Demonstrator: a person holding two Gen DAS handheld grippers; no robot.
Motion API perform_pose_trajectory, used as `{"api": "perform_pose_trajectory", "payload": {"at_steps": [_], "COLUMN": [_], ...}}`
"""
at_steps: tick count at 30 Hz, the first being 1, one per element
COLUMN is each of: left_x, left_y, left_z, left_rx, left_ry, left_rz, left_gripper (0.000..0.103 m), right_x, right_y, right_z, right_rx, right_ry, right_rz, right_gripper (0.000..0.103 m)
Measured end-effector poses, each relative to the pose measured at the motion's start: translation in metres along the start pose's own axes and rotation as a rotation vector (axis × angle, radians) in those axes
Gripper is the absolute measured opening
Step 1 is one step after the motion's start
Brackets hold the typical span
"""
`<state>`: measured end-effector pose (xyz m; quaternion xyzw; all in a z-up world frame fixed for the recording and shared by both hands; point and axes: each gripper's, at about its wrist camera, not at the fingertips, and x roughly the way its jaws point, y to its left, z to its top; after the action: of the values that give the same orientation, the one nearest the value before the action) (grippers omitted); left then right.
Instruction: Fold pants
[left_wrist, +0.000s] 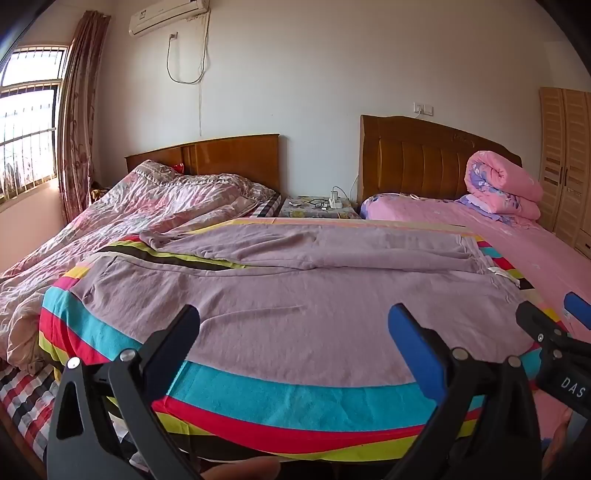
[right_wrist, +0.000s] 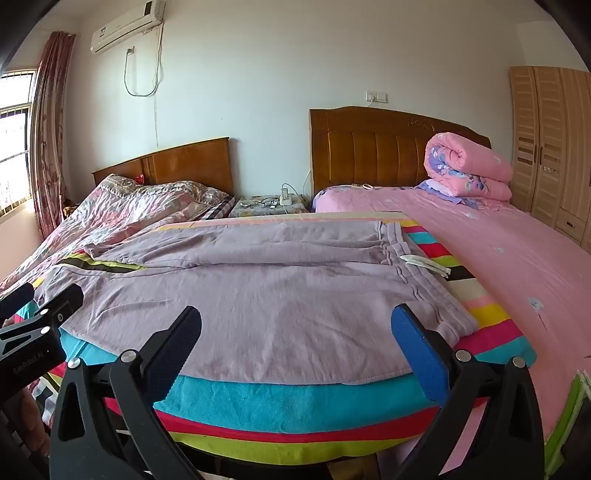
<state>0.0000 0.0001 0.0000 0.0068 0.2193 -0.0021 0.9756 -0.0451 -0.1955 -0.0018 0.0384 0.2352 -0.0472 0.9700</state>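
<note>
- Left wrist view: the lilac pants (left_wrist: 288, 291) are spread flat on the striped blanket (left_wrist: 258, 402), long axis running side to side across the view.
- Waistband end points right, out past the blue pad of the left tongs (left_wrist: 293, 345); the leg ends trail off to the left beyond the black finger.
- The two legs split toward the far left, with a wedge of stripes showing between them.
- Left tongs are released, fingers spread wide and gripping nothing, poised over the near edge of the fabric; the pants lie straight ahead of them and beneath the tips.
- The right tongs (left_wrist: 546, 314) peek in at the right edge, just beside the waistband corner.
- Right wrist view: same pants (right_wrist: 258, 295), same sideways lie, with the ribbed waistband (right_wrist: 424, 284) to the right and a white drawstring (right_wrist: 424, 263) lying past it on the stripes.
- Right tongs (right_wrist: 295, 347) are released too, fingers wide apart with nothing between them, hovering over the near hem; the blue pad sits just beside the waistband's near corner.
- The pants stretch ahead and away to the left of these tongs.
- The left tongs (right_wrist: 40, 299) show at the far left, near the leg end of the pants.
- Beyond the pants, a rolled pink quilt (right_wrist: 469, 170) rests on the pink bed (right_wrist: 498, 258), well apart on the right.
</note>
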Motion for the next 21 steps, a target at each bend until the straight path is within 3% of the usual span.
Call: {"api": "perform_pose_trajectory", "payload": {"at_steps": [21], "left_x": [0.005], "left_y": [0.007], "left_z": [-0.011], "left_rx": [-0.011], "left_ry": [0.017], "left_rz": [0.002], "left_gripper": [0.102], "right_x": [0.001], "right_y": [-0.001], "right_z": [-0.001], "right_rx": [-0.002], "right_ry": [0.006], "right_rz": [0.0], "right_gripper": [0.099]}}
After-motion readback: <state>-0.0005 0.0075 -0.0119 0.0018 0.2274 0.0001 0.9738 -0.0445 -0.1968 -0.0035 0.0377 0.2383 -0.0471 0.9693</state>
